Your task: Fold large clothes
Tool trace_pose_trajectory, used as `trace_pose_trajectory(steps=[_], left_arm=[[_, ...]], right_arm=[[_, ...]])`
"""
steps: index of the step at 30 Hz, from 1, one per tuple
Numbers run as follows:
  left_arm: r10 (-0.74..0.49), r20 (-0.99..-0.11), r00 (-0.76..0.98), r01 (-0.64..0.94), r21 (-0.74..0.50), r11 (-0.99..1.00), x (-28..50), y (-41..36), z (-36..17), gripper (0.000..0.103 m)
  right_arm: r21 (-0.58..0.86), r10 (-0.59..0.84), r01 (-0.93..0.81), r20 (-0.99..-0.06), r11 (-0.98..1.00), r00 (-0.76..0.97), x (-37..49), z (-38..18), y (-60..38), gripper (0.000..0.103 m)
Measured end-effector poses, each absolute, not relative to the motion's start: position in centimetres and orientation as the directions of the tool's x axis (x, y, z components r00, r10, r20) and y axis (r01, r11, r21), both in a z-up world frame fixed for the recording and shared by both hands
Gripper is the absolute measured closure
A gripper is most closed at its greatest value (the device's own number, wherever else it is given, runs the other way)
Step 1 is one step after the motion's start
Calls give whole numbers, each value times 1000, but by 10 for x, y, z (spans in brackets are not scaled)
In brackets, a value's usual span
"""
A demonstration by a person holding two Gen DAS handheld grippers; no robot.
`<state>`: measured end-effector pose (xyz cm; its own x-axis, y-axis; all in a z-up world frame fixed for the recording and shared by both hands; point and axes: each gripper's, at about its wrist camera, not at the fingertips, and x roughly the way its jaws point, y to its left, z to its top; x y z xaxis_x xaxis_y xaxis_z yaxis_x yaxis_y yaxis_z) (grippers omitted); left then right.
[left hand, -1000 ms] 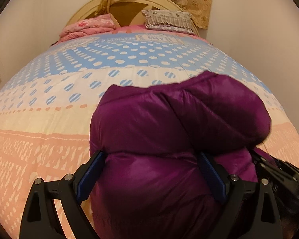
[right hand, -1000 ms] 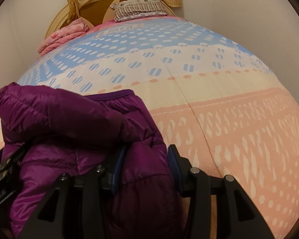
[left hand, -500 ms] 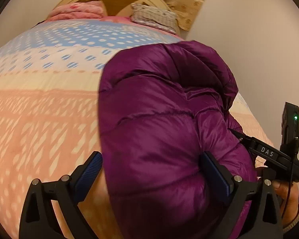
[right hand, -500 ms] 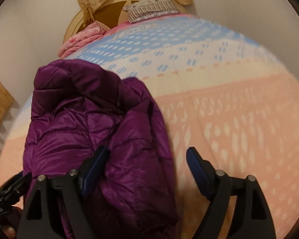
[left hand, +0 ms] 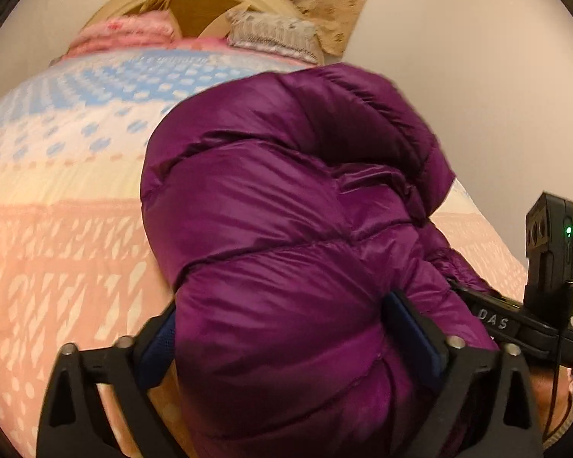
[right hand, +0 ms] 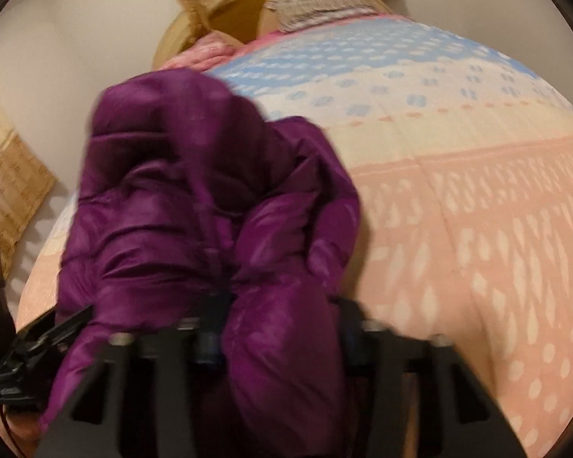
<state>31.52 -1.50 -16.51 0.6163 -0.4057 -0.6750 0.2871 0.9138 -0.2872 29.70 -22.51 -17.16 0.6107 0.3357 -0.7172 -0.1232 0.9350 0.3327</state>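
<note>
A purple puffer jacket [left hand: 286,229] lies bunched on the bed near its front edge; it also shows in the right wrist view [right hand: 195,210]. My left gripper [left hand: 282,336] has its jaws wide apart around a thick padded fold of the jacket, the blue pads against its sides. My right gripper [right hand: 279,336] is closed on another fold of the jacket at its right side; that view is blurred by motion. The right gripper's body [left hand: 515,320] shows at the right of the left wrist view.
The bed has a patterned quilt [left hand: 57,229] in blue, cream and peach bands, seen too in the right wrist view [right hand: 477,210]. A pink folded blanket [left hand: 126,34] and a grey pillow [left hand: 271,34] lie by the wooden headboard. White walls stand on both sides.
The right gripper opened half a second ago and has closed again on a jacket fold. Both grippers have shifted, and the jacket bundle has moved on the bed.
</note>
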Motion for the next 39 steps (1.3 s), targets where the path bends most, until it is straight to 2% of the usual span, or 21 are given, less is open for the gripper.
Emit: trace_pose_trajectory(steps=[1, 3, 4, 9, 17, 27, 39], left_arm=[[-402, -662, 633, 312, -258, 914, 308, -19, -158, 39], [-379, -646, 662, 346, -185, 920, 294, -27, -144, 55], [-373, -635, 676, 357, -160, 920, 286, -28, -134, 59], [-367, -560, 743, 364, -122, 923, 248, -10, -92, 60], [-304, -503, 809, 291, -107, 951, 211, 50, -53, 60], [-154, -508, 848, 131, -81, 988, 185, 130, -55, 60], [-93, -531, 842, 33, -120, 992, 153, 175, -77, 60]], right_arm=[[326, 329, -123, -714, 937, 618, 295, -169, -223, 77], [358, 355, -130, -685, 924, 636, 288, -161, -222, 80], [375, 371, -141, -664, 916, 650, 282, -155, -221, 81], [391, 423, -215, -589, 895, 688, 257, -120, -196, 82], [392, 518, -348, -530, 852, 672, 242, -79, -122, 82], [352, 592, -480, -546, 804, 593, 247, -81, -30, 83], [314, 610, -547, -594, 776, 524, 246, -95, 12, 83]])
